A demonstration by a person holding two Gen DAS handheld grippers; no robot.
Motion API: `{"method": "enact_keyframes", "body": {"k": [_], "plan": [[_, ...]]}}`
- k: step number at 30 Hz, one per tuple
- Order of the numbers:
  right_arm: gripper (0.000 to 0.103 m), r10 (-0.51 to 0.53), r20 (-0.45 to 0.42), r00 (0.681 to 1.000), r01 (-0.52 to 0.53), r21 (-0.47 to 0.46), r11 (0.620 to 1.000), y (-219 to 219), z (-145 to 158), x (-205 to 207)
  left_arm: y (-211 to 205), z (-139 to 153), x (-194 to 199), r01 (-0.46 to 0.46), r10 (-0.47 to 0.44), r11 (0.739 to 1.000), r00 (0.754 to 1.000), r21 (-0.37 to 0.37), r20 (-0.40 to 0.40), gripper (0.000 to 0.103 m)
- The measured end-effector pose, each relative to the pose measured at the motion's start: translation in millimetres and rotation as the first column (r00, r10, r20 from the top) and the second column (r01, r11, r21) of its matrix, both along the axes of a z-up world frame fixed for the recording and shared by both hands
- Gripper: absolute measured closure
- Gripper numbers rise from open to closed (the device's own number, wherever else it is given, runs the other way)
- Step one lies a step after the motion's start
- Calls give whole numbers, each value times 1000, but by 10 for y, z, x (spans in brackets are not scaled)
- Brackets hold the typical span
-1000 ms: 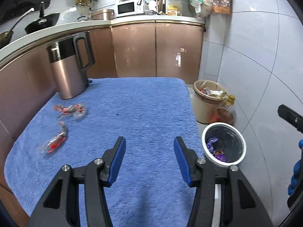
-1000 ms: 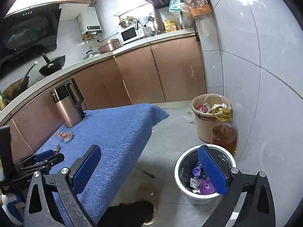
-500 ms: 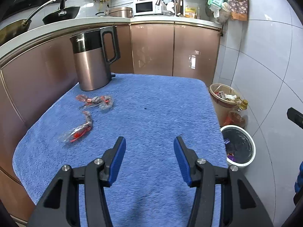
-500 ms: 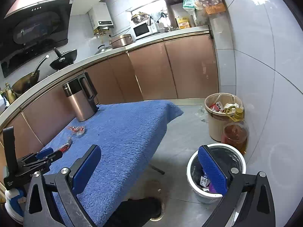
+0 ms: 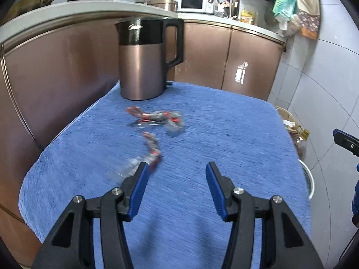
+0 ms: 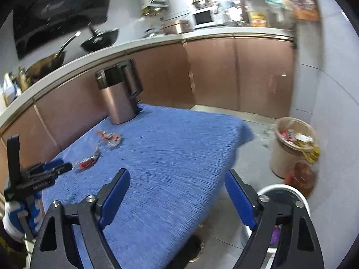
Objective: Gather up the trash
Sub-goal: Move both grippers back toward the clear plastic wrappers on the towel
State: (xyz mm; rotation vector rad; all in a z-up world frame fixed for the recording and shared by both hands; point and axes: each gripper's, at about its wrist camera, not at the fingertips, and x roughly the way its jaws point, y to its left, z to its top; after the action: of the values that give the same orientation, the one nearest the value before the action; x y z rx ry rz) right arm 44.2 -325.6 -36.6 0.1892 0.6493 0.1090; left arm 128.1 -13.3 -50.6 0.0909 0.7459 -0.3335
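Two wrappers (image 5: 154,121) lie on the blue cloth (image 5: 224,134) — the left gripper (image 5: 176,186) hangs above them, wide open and empty, ready to grab. The right gripper (image 6: 177,192) is wide open too, holding nothing.

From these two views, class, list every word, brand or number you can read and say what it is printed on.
Light logo on the kettle, on its black upper band: too blurred to read.
White print on the left tool, along its black body in the right wrist view: too blurred to read.
Yellow packages on the counter: print too small.
Nothing else legible.
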Motion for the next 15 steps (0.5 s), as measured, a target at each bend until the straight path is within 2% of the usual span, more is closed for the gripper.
{"method": "enact_keyframes", "body": {"k": [5,10,13,15], "plan": [[31,109,-43,993,-109,2,994,379,-90,570,97,-149,383,43,-42,999,998,24,-37,52],[37,217,-89,972,-219,-4,976,760,-203,1155,137,-368,627,68,-66,997,995,28,-72,53],[39,266,-116,957,-270,-19,963,1004,-274,1480,198,-480,728,75,-75,997,993,-3,-97,65],[41,308,-130,943,-313,-18,950,1177,-332,1683,229,-540,773,76,-79,997,990,-26,-115,69]]}}
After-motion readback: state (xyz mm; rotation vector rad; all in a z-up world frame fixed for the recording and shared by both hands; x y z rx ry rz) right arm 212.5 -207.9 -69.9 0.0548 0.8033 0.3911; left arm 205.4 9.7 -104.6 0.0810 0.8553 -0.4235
